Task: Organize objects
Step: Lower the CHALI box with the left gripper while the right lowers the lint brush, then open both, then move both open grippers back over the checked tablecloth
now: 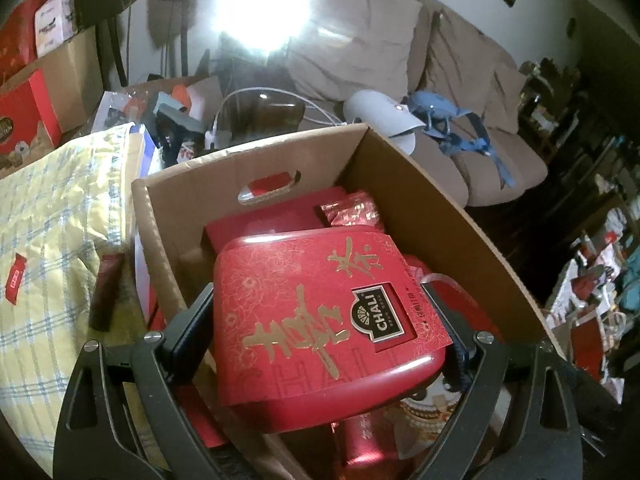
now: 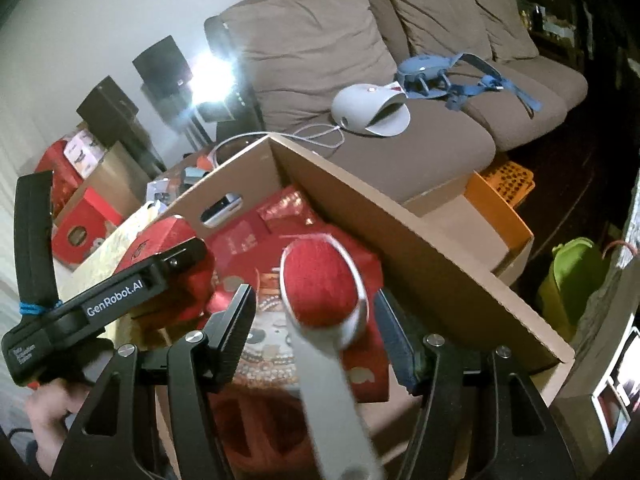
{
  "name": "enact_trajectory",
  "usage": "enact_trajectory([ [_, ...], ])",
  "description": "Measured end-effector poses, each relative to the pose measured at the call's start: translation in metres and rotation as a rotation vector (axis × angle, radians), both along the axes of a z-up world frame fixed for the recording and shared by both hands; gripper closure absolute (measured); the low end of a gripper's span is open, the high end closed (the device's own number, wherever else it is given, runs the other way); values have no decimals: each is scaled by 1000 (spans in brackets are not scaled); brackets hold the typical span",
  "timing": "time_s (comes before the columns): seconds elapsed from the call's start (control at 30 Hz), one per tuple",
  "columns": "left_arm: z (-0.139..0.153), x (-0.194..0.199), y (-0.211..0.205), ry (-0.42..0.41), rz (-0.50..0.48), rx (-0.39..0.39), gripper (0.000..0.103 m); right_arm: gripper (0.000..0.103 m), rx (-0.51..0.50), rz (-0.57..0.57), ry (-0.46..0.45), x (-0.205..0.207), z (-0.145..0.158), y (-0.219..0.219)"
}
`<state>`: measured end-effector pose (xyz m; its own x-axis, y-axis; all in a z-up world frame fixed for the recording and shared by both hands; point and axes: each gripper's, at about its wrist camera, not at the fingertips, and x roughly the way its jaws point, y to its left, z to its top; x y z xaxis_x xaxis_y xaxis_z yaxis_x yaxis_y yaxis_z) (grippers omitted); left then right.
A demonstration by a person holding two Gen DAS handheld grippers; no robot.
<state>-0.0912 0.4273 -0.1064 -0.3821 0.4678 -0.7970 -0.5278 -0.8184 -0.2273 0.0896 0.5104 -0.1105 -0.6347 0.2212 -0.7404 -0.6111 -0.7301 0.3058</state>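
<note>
the red tin (image 1: 328, 320) looks smooth and glossy, with shiny gold print. the cardboard box (image 1: 432, 216) is matt brown paperboard. the lint brush (image 2: 320, 288) has fuzzy red cloth and smooth grey plastic.

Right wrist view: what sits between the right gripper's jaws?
A red-faced brush with a grey handle lies in the gap between the open jaws, over the cardboard box.

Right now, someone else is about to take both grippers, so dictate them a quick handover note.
Left gripper: shut on the red CHALI tea tin, held over the cardboard box.
Right gripper: fingers apart; a blurred grey-handled red brush lies between them, grip unclear.
Done: the box already holds red packets and boxes.
Left: set the tin down inside, then place the brush.
</note>
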Motion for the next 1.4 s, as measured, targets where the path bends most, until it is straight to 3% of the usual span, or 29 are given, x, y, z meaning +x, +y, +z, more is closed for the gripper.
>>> enact_trajectory([
  [0.2, 0, -3, 6, -45, -16, -31, 9, 35, -18, -27, 38, 7, 4, 7],
  [0.3, 2, -2, 7, -88, -59, -1, 6, 32, -5, -26, 53, 8, 8, 6],
  [0.4, 22, 5, 2, -25, -68, 38, 0, 32, -18, -26, 49, 8, 6, 8],
  [0.53, 53, 9, -4, 41, -91, 53, 0, 32, -24, -26, 67, 10, 8, 9],
  [0.7, 80, 11, -47, 78, -53, 111, 0, 32, -16, -17, 81, 9, 10, 6],
  [0.83, 85, 8, -104, 46, -22, 111, 0, 32, -9, 5, 79, 7, 10, 4],
  [0.93, 92, -1, -179, -33, 59, 140, 0, 32, -21, 22, 86, 7, 12, 4],
  [1.1, 102, -10, -289, 15, 252, 64, 0, 31, -17, 64, 110, 1, 19, -8],
  [1.23, 105, -1, -368, 73, 384, 37, 0, 28, 52, 186, 54, -17, 26, -39],
  [1.33, 98, 4, -416, 52, 447, 64, 0, 27, 115, 295, 25, -26, 37, -73],
  [1.4, 93, -1, -436, 29, 466, 61, 0, 20, 156, 361, 38, -32, 47, -100],
])
